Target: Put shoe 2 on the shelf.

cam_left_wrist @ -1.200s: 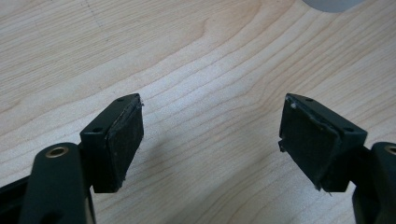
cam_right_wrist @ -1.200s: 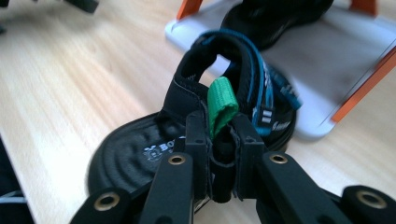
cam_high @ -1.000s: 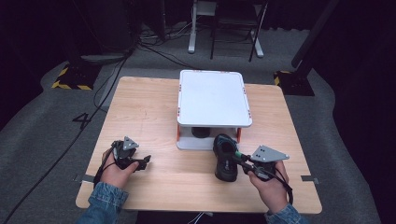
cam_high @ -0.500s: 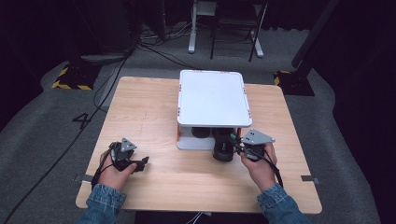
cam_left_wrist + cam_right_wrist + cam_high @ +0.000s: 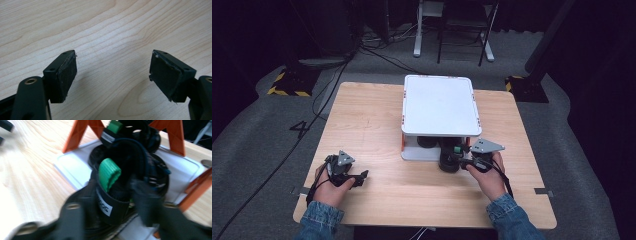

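Wooden table (image 5: 377, 125), left tongs (image 5: 113, 75) apart, right tongs (image 5: 110, 202) just opening around "2006"-labelled black cable bundle (image 5: 125, 170).

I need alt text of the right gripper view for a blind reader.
A coiled black cable bundle with a green strap tab sits between the right gripper's blurred black jaws, which have just been opening. It rests at the edge of a white tray with orange supports on a wooden table.

Your right gripper (image 5: 112, 202) shows blurred in its own view, so you cannot tell whether its pads touch the black coiled strap (image 5: 125, 177). From above, the white shelf top (image 5: 439, 105) hides most of the coils (image 5: 432, 142) beneath it.
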